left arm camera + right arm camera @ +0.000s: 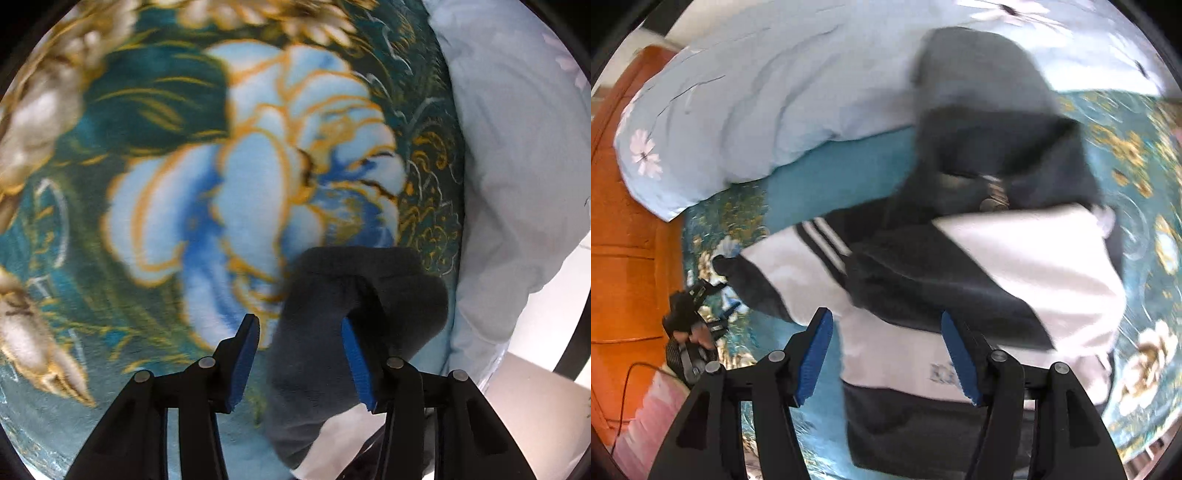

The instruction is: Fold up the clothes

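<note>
— Teal plush bed blanket with big blue-and-gold flowers (pixel 155 221) fills most of both views, and a pale blue quilt with small white blossoms (pixel 746 110) is bunched along its far side. Orange wooden furniture (pixel 624 221) stands past the bed's edge.

— And the clothing?

— One black-and-white fleece jacket with three white stripes on the sleeve (pixel 1015 266) lies on the blanket in front of the right hand-held gripper (pixel 886 354). Its body looks doubled over, a white panel on top of a dark one, with the dark grey hood (pixel 982 74) flopped toward the quilt. One sleeve runs out to the side, ending in a soft dark grey cuff (pixel 354 295).

— Who has hold of what?

— Nobody grips anything, as far as I can see. The left hand-held gripper (pixel 299 365) is at that cuff with its blue pads spread; the cloth sits between and around them, but they are not pinched on it. The right one hangs above the jacket's hem, jaws wide apart and holding nothing. Both views are blurred, so things are moving.

— So which step is it?

— I'd judge it's the sleeve fold. Spread jaws at the cuff fit either closing on it to carry it across, or letting it go after laying it down. I can't settle which.

— What does it need next?

— If the sleeve is to be tucked, a firm pinch on the cuff, since fleece is thick and slides, then a lift across the white panel without dragging the folded body out of line.
</note>
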{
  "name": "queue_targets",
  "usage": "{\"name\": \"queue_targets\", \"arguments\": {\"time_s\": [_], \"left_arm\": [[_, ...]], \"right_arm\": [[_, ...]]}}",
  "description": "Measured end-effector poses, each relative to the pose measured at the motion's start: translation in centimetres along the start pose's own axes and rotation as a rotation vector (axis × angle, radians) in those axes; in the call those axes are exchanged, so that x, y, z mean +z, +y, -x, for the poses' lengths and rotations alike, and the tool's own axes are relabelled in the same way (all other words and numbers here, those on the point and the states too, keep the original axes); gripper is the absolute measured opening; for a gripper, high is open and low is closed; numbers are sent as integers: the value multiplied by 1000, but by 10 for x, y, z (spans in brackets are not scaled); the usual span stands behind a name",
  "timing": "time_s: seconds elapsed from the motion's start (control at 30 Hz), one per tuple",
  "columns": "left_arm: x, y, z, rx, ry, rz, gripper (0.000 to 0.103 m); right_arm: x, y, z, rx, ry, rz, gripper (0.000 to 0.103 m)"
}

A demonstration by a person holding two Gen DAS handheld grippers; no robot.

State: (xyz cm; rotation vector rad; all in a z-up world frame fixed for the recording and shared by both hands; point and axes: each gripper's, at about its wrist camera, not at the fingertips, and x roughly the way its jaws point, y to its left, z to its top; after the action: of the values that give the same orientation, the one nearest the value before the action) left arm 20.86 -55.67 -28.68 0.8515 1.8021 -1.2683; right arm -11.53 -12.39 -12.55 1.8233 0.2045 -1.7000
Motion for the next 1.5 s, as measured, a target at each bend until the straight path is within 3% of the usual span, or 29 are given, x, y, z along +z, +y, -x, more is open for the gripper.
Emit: {"name": "queue_targets", "arguments": {"time_s": [0.07, 0.1, 0.27, 0.4, 0.57, 0.77, 0.9, 0.97, 1.2, 1.27, 1.5], "left_arm": [[0, -9, -4, 9, -5, -20, 9], [-1, -12, -4, 26, -10, -27, 6], [-10, -22, 36, 6, -133, -46, 5], [-31, -31, 85, -29, -218, -116, 5], [-79, -71, 126, -32, -270, -339, 5], [-194, -159, 151, -105, -293, -781, 5], [-297, -203, 144, -151, -245, -1062, 5], [-343, -218, 129, -158, -196, -1142, 5], [-472, -244, 53, -62, -9, -1237, 5], [-509, -246, 20, 24, 34, -1276, 5], [-566, -234, -51, 257, 164, -1182, 9]], "right_arm": [[-8, -16, 8, -12, -3, -44, 63], [-11, -25, 11, -15, -8, -73, 63], [-23, -48, 22, 6, -23, -173, 63], [-27, -43, 24, 36, -22, -158, 63], [-36, -30, 29, 85, -30, -124, 63], [-51, -36, 55, 118, -74, -110, 63], [-69, -67, 83, 123, -127, -155, 63], [-79, -87, 98, 123, -154, -188, 63], [-125, -186, 149, 114, -244, -336, 63], [-135, -215, 160, 114, -261, -365, 63], [-151, -307, 186, 140, -300, -425, 63]]}}
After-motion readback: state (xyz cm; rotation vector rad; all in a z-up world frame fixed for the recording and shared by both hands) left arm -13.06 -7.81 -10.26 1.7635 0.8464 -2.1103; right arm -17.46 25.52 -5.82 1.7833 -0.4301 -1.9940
